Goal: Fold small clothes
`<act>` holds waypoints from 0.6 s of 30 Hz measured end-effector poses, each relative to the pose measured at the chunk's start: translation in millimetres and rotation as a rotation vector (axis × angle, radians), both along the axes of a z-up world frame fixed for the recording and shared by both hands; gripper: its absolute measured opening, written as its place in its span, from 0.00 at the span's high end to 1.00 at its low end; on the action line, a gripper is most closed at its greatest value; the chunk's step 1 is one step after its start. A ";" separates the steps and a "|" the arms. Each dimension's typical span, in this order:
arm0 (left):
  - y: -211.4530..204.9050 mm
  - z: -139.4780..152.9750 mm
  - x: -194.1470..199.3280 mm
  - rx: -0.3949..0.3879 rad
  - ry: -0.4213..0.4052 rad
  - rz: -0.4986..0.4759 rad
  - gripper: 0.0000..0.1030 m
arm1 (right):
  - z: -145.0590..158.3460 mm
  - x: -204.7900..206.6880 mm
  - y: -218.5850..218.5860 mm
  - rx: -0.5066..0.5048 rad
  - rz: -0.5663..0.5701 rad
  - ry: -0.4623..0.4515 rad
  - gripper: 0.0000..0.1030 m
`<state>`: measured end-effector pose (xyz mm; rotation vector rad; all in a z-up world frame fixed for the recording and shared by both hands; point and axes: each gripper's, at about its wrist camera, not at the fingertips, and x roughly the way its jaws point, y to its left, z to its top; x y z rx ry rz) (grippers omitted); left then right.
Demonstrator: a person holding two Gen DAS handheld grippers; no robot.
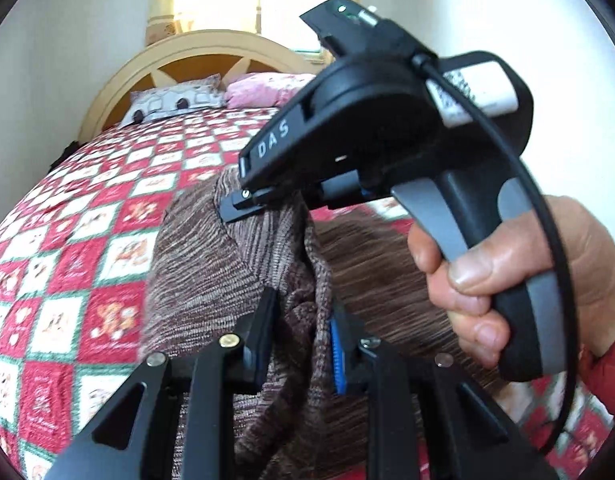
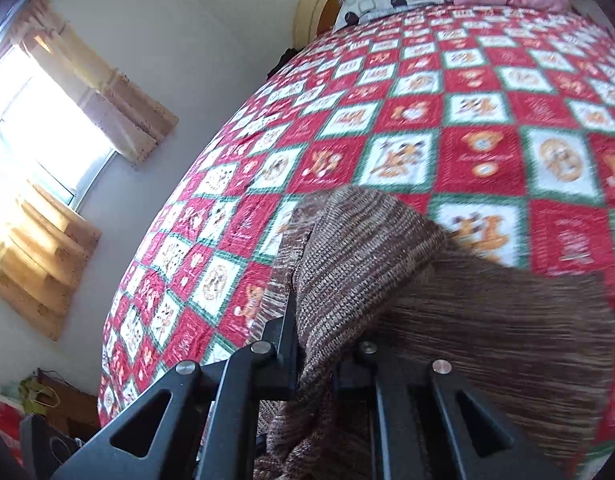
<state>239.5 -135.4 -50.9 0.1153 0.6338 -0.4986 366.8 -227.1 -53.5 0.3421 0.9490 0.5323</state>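
A brown knitted garment lies on the bed and is lifted where both grippers hold it. My left gripper is shut on a bunched fold of it, with a blue pad showing on the right finger. My right gripper is seen from the side in the left wrist view, held in a hand, and pinches the same cloth higher up. In the right wrist view my right gripper is shut on the garment, which drapes over the fingers.
The bed has a red, white and green checked quilt. A patterned pillow and a pink pillow lie by the wooden headboard. A window with curtains is on the left wall. Clutter stands on the floor.
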 end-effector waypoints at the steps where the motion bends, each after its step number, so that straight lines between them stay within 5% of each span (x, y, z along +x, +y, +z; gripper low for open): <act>1: -8.2 1.8 -0.5 -0.005 0.001 -0.010 0.76 | 3.4 -2.1 -8.3 -0.014 -0.003 -0.006 0.89; 12: -98.2 -18.2 2.9 0.018 0.079 -0.123 0.84 | -12.6 -14.9 -106.0 -0.120 -0.059 0.044 0.89; 18: -102.2 -28.2 -5.2 0.043 0.087 -0.152 0.77 | -43.5 -18.8 -128.7 -0.100 -0.053 0.058 0.89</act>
